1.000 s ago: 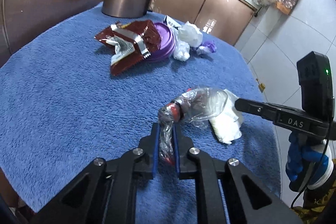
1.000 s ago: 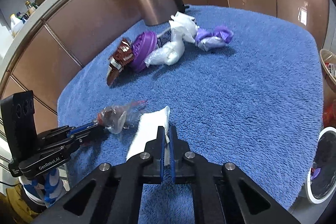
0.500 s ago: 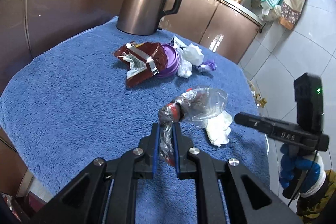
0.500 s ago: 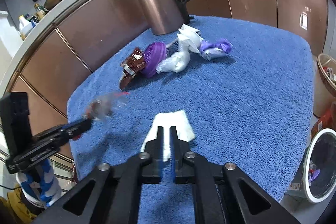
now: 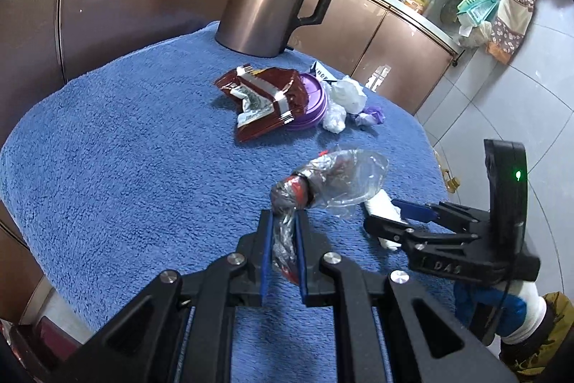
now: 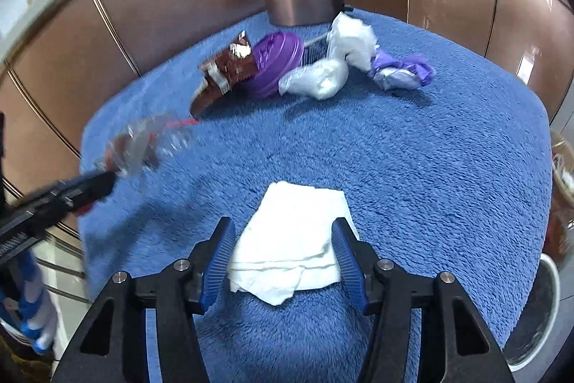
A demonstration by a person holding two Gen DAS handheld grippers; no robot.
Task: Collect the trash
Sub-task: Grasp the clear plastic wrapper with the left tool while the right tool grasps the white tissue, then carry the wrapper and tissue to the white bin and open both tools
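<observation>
fig. — l gripper point(image 5: 283, 250) clenched on crumpled clear plastic wrapper point(image 5: 333, 182), lifted off blue towel point(image 5: 125, 167); r gripper point(image 6: 285, 261) jaws opening, white tissue point(image 6: 290, 239) lying loose btwn them.
i judged the tissue light, soft, best pinched at its folded edge; wrapper slippery. bin point(image 6: 538, 311) at table's r edge, contents unclear.

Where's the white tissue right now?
In the right wrist view the white tissue lies flat on the blue towel, between the opening jaws of the right gripper, untouched, nearer than the purple lid.
</observation>
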